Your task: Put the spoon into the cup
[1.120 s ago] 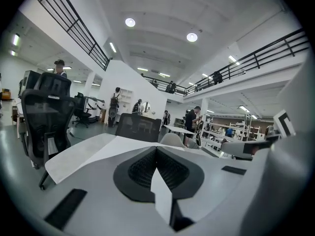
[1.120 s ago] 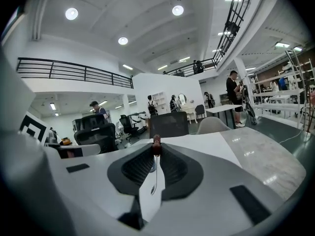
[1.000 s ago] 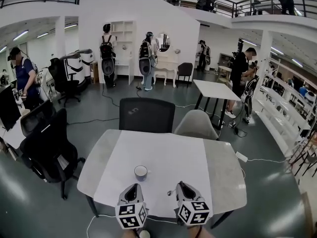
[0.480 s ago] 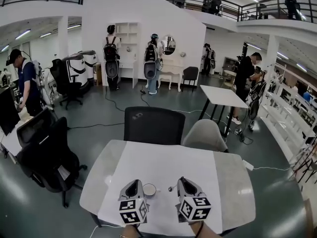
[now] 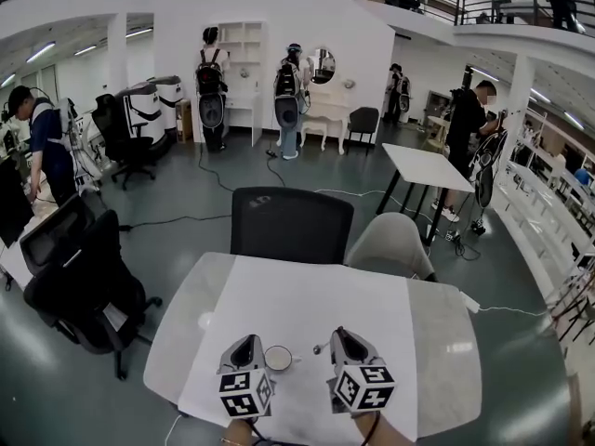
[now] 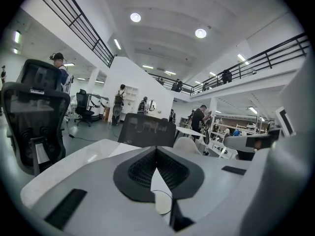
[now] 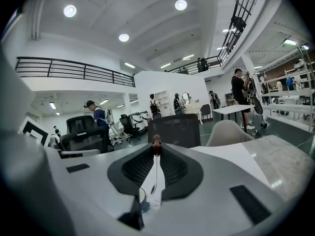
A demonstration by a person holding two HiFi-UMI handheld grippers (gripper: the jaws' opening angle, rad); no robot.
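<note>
A small white cup [image 5: 278, 358] stands on the white mat [image 5: 307, 300] near the table's front edge, between my two grippers. My left gripper [image 5: 247, 344] is just left of it, its fingertips meeting with nothing between them. The left gripper view shows those closed tips [image 6: 156, 154] with the cup [image 6: 163, 203] low behind them. My right gripper [image 5: 337, 336] is right of the cup and shut on a thin spoon [image 5: 319, 349], which pokes out toward the cup. In the right gripper view the spoon [image 7: 155, 173] hangs between the jaws [image 7: 156, 149], with the cup [image 7: 142, 200] at lower left.
The grey marble table [image 5: 446, 342] has a black office chair [image 5: 291, 226] and a light grey chair [image 5: 390, 244] at its far side. Another black chair [image 5: 79, 282] stands left of it. Several people stand far back in the hall.
Both grippers have moved forward over the table. The cup, which was ahead of them, now sits between them. The spoon has stayed in the right gripper.
</note>
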